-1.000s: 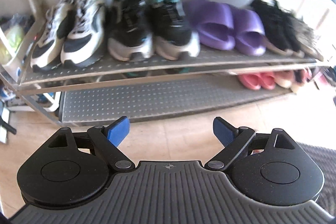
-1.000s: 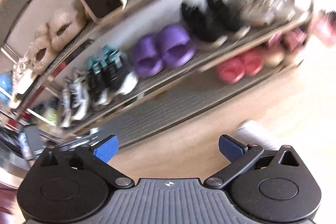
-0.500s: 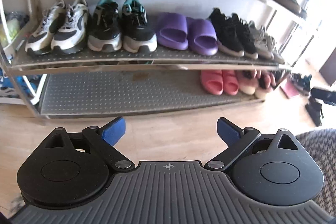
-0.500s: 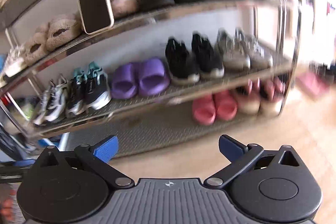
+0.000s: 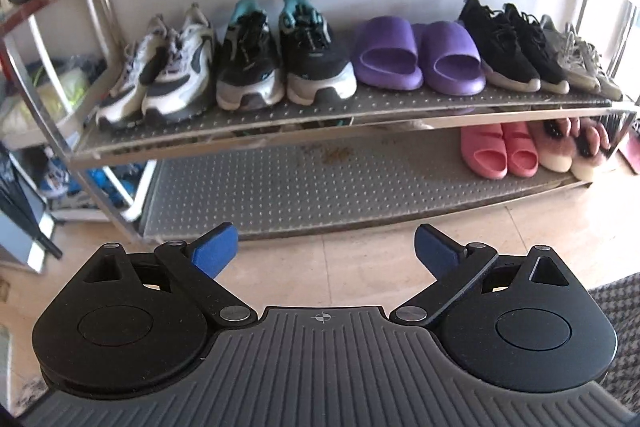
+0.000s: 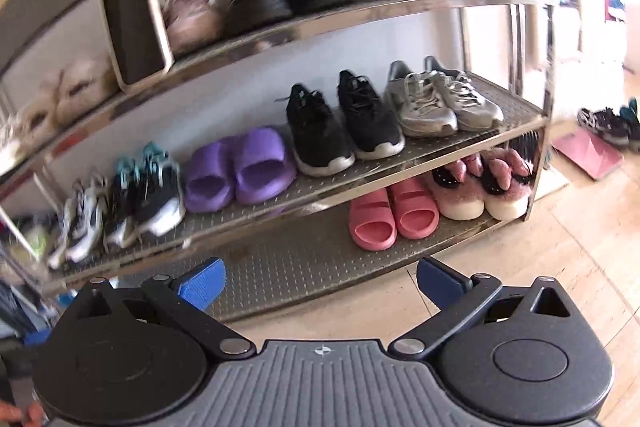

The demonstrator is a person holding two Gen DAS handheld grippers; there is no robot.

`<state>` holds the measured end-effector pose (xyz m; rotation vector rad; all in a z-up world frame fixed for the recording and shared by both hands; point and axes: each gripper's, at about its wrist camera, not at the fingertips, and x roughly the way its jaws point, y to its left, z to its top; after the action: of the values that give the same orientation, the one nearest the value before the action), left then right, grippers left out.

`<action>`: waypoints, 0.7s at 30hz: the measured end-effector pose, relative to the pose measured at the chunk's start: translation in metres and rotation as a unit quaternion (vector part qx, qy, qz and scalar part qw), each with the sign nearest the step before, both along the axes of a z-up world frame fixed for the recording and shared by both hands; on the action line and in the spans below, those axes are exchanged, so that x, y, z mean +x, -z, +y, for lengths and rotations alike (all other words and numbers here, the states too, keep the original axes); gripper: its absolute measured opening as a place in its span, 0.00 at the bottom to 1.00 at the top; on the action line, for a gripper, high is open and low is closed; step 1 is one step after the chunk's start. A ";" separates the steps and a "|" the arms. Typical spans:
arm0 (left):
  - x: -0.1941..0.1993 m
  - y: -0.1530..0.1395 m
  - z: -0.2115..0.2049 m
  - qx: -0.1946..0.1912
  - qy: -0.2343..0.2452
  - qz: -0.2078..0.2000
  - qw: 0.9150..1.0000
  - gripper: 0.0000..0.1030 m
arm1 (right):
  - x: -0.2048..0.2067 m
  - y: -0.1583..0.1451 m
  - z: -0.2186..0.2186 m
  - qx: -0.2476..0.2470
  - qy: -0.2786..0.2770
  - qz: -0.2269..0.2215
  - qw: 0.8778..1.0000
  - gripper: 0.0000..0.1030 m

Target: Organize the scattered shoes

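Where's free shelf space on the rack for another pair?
Bottom shelf: bare from the left post to the pink slides. Middle shelf is crowded end to end, from the white sneakers through the purple slides to the grey sneakers. Top shelf looks full too.

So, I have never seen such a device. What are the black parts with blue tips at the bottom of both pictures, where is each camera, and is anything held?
A person holds one hand-held gripper in each hand; no robot arm is involved. Each gripper carries a wide-angle camera looking forward along its two fingers, so the black body fills the bottom of each picture. One picture comes from the left gripper, the other from the right gripper. The blue fingertips stand wide apart on both, and nothing is held. Both face a metal shoe rack. Its middle shelf has sneakers and purple slides; the bottom shelf has pink slides and fluffy slippers. More sneakers lie on the floor beyond the rack.
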<state>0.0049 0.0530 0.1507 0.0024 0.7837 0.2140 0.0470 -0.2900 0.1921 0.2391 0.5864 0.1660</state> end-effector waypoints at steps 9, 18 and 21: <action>-0.009 -0.005 0.008 -0.017 -0.008 -0.030 0.999 0.97 | -0.002 0.001 0.007 -0.013 0.005 0.003 1.000 0.99; -0.011 -0.007 0.011 -0.021 -0.006 -0.034 0.999 0.98 | 0.001 0.002 0.014 -0.023 0.001 0.009 1.000 0.99; -0.009 -0.007 0.010 -0.018 -0.010 -0.030 0.999 0.99 | 0.001 0.002 0.015 -0.022 -0.001 0.009 1.000 0.99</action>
<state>-0.0039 0.0628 0.1578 -0.0449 0.7276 0.2182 0.0481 -0.2749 0.1903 0.1974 0.6085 0.1524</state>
